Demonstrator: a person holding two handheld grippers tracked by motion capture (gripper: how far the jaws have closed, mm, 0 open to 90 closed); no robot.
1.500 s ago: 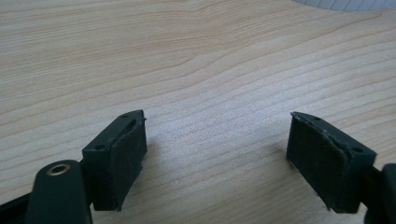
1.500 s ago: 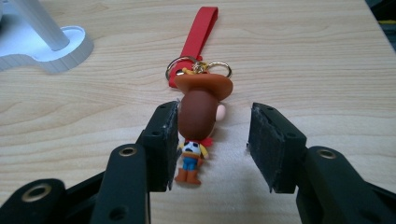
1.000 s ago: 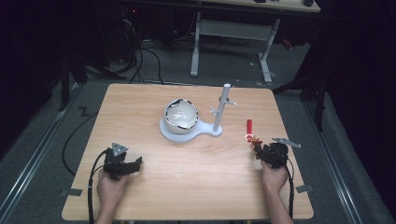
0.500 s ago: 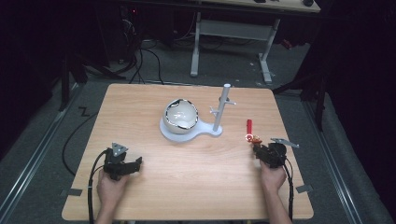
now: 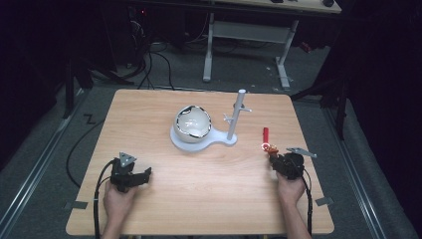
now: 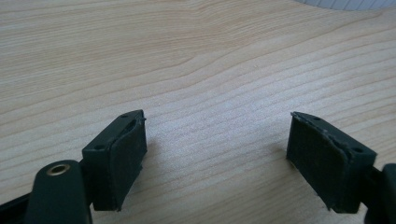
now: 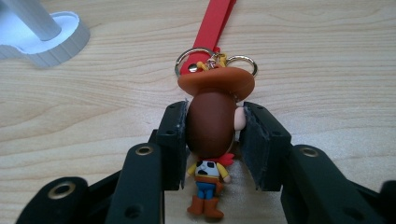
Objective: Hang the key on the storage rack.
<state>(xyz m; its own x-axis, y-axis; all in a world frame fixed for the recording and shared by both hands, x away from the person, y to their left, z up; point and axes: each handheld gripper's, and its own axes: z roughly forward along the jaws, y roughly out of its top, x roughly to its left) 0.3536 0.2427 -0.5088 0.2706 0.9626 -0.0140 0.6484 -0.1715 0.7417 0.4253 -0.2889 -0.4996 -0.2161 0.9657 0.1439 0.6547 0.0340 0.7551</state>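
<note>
Now the cowboy figure keyring (image 7: 212, 135) lies on the table (image 5: 199, 194) near its right edge, its red strap (image 7: 215, 23) stretching away. The right gripper (image 7: 212, 140) has just been closing and clamps its head. The left gripper (image 6: 215, 154) gapes, holding nothing.

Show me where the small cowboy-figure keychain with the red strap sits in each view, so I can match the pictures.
High view: the cowboy-figure keychain lies right of centre on the table, just ahead of the right gripper.
Right gripper view: centre, its brown head clamped between the black pads, strap running to the top edge.
Left gripper view: bare wood between open jaws.
Shared landmark: the white stand base.
</note>
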